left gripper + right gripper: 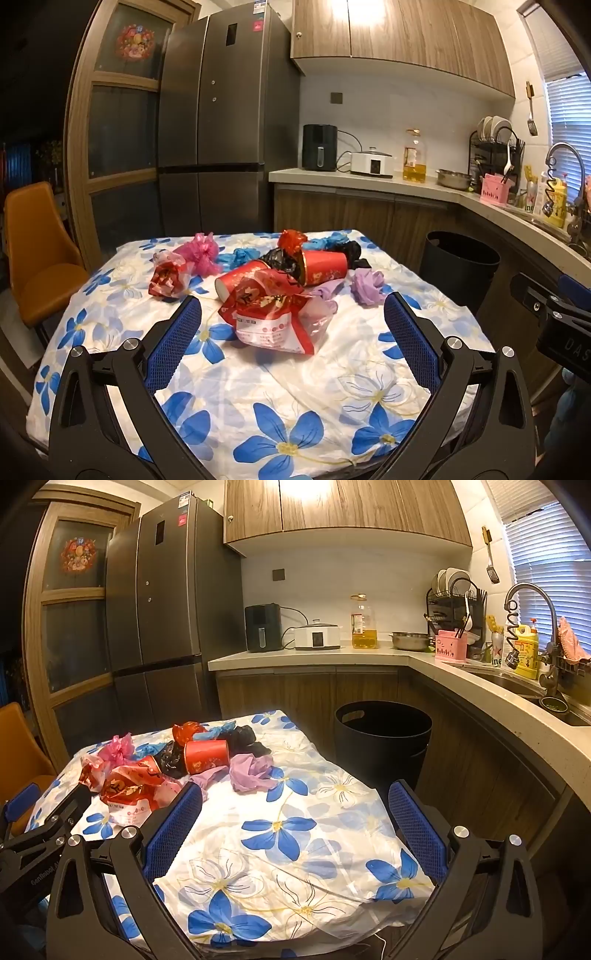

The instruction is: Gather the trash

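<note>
A pile of trash lies on a table with a blue-flowered cloth. It holds a red snack bag, a red paper cup, crumpled pink, purple, black and blue plastic. My left gripper is open, above the table, its fingers on either side of the red snack bag and short of it. My right gripper is open and empty over the cloth, nearer than the purple plastic and the red cup. A black bin stands beyond the table's right side.
A kitchen counter with sink, faucet, dish rack and appliances runs along the right and back. A dark fridge stands behind the table. An orange chair is at the left. The left gripper's body shows at the right wrist view's left edge.
</note>
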The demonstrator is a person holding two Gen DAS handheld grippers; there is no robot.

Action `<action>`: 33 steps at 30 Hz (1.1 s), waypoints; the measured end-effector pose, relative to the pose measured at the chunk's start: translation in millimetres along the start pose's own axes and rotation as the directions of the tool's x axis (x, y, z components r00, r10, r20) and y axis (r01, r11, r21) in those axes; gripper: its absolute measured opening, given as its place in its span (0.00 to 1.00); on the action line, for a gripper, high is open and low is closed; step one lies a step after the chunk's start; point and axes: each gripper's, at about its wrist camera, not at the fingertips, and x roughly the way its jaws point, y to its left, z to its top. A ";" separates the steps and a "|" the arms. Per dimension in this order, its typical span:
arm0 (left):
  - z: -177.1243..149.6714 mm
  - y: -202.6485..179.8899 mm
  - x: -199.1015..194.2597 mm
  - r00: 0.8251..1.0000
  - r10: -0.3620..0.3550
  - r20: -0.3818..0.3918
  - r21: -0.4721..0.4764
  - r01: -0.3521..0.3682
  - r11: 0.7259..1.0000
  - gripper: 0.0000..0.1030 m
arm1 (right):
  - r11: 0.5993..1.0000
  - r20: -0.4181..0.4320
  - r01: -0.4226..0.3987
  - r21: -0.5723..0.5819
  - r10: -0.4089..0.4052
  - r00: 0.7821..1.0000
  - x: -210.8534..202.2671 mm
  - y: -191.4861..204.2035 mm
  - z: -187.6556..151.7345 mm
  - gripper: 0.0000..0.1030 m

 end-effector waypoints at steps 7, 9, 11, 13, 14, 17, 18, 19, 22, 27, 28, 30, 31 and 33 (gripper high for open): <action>1.8 3.0 -2.1 1.000 0.002 0.010 -0.006 -0.002 1.000 0.95 | 1.000 0.000 0.001 -0.001 -0.001 1.000 0.0 -0.6 0.1 0.95; 2.6 3.2 -2.3 1.000 0.000 0.009 -0.005 0.000 1.000 0.95 | 1.000 0.002 0.001 0.000 -0.001 1.000 -0.1 2.1 -0.9 0.95; 1.8 3.2 -2.7 1.000 0.001 0.012 -0.006 -0.001 1.000 0.95 | 1.000 0.003 0.001 0.000 -0.001 1.000 -0.4 2.4 -1.0 0.95; 2.3 3.1 -3.0 1.000 0.001 0.011 -0.005 -0.001 1.000 0.95 | 1.000 0.002 0.000 0.000 0.000 1.000 -0.2 1.1 -0.6 0.95; 2.2 3.0 -3.1 1.000 0.000 0.012 -0.005 0.000 1.000 0.95 | 1.000 0.001 0.001 0.000 -0.001 1.000 -0.2 1.2 -0.6 0.95; 2.3 2.4 -3.1 1.000 0.001 0.012 -0.005 -0.001 1.000 0.95 | 1.000 0.001 0.001 0.001 -0.001 1.000 -0.3 1.4 -0.6 0.95; 2.3 2.4 -3.2 1.000 0.002 0.012 -0.004 -0.002 1.000 0.95 | 1.000 0.002 0.000 0.001 0.000 1.000 -0.6 1.6 -0.6 0.95; 2.3 2.4 -3.2 1.000 0.001 0.012 -0.004 -0.001 1.000 0.95 | 1.000 0.003 -0.001 0.001 0.001 1.000 -0.6 1.8 -0.7 0.95; 2.2 2.3 -3.2 1.000 0.001 0.013 -0.005 -0.001 1.000 0.95 | 1.000 0.002 -0.001 0.001 0.001 1.000 -0.5 1.6 -0.8 0.95; 2.5 1.5 -3.3 1.000 0.002 0.013 -0.004 -0.002 1.000 0.95 | 1.000 0.003 0.000 0.001 0.000 1.000 -0.3 1.1 -1.1 0.95; 2.5 1.5 -3.4 1.000 0.003 0.013 -0.003 -0.003 1.000 0.95 | 1.000 0.003 0.000 0.001 0.000 1.000 -0.4 2.0 -1.2 0.95; 2.2 1.9 -3.5 1.000 0.001 0.014 -0.005 -0.001 1.000 0.95 | 1.000 0.003 -0.001 0.001 0.001 1.000 -0.3 1.0 -1.4 0.95; 2.1 1.7 -3.1 1.000 0.001 0.013 -0.004 -0.001 1.000 0.95 | 1.000 0.004 -0.001 0.001 0.001 1.000 -0.6 1.8 -1.6 0.95; 2.1 1.7 -3.4 1.000 0.002 0.014 -0.004 -0.001 1.000 0.95 | 1.000 0.002 -0.001 0.001 0.001 1.000 -0.2 0.9 -1.6 0.95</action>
